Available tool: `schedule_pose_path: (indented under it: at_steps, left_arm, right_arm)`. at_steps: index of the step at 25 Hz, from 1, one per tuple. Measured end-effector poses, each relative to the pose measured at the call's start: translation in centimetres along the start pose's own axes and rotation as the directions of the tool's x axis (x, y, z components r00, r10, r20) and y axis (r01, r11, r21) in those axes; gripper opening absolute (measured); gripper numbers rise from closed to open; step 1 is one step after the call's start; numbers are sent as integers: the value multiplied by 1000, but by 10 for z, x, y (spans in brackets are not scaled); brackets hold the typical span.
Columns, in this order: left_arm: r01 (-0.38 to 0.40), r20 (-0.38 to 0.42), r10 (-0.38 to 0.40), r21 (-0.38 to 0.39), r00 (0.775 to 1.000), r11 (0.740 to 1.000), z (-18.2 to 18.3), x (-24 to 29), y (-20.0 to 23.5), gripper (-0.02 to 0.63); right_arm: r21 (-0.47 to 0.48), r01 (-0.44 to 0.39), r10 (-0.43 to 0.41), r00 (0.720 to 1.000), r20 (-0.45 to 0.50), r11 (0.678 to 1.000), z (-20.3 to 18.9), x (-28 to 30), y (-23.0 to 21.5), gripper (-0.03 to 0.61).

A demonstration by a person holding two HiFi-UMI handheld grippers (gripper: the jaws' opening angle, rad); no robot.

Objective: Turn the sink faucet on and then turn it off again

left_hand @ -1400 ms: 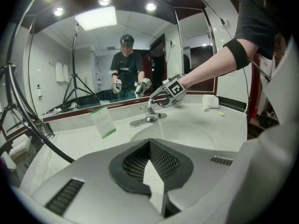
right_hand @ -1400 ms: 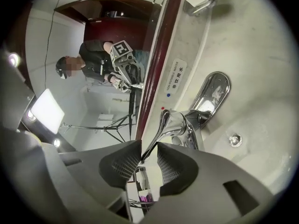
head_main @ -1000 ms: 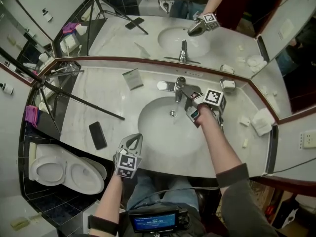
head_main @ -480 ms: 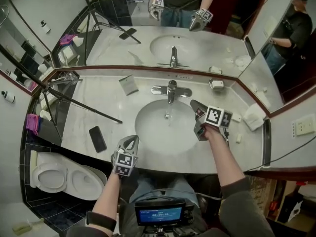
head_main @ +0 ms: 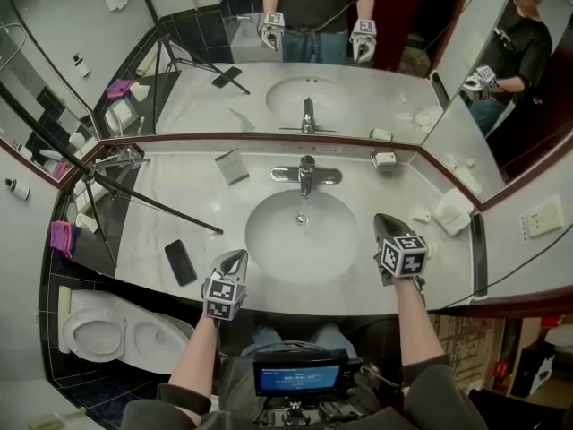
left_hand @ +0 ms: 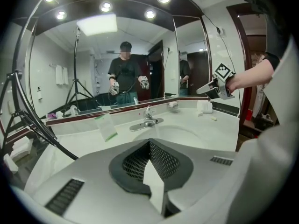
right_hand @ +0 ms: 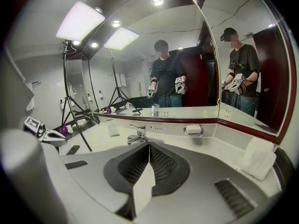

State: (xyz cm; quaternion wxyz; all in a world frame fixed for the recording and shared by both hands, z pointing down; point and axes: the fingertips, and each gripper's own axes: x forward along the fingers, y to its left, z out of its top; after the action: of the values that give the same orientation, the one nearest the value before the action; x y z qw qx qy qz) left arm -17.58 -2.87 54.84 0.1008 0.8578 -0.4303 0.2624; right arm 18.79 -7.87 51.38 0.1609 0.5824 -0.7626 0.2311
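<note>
Both grippers hang clear of the chrome single-lever faucet, which stands untouched at the far side of the white oval basin, just below the wide wall mirror. The faucet is polished metal: a long flat base plate, a short upright body at its middle, a lever on top and a stubby spout. The base plate's long axis runs side to side along the mirror wall. The spout runs crosswise to that, from the wall out over the basin, pointing back toward me and into the gap between my two grippers. I cannot tell whether water is running.

My left gripper is clenched, its jaws pressed together on nothing, at the basin's near left rim. The faucet lies ahead of it and to its right, well apart.

My right gripper hangs over the pale marble counter at the basin's right rim. Its jaws have just been closing and now meet with nothing between them. The faucet lies ahead of it and to its left, also well apart.

A black rectangular phone lies flat near the left gripper's left side, and a folded white towel sits to the right of the right gripper.
</note>
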Motion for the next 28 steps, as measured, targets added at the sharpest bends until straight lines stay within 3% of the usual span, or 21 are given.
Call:
schedule_pose_path:
  at_steps: [4,11,28]
  left_arm:
    - [-11,11,11,-26,1000,1000,3,-3,11,0]
    - [-15,18,16,-84,1000,996,3,-6,18,0]
    - [-22,1,22,7,1000,1000,1,-5,7,0]
  right_arm:
    - [-16,65,-65,998,-6,998,-17,-22,-19,18]
    - [80,147,-148,989,4,986,-40,-51,-52,18]
    - [115,164,-162,986,-29,980,-60,-55,-65,17]
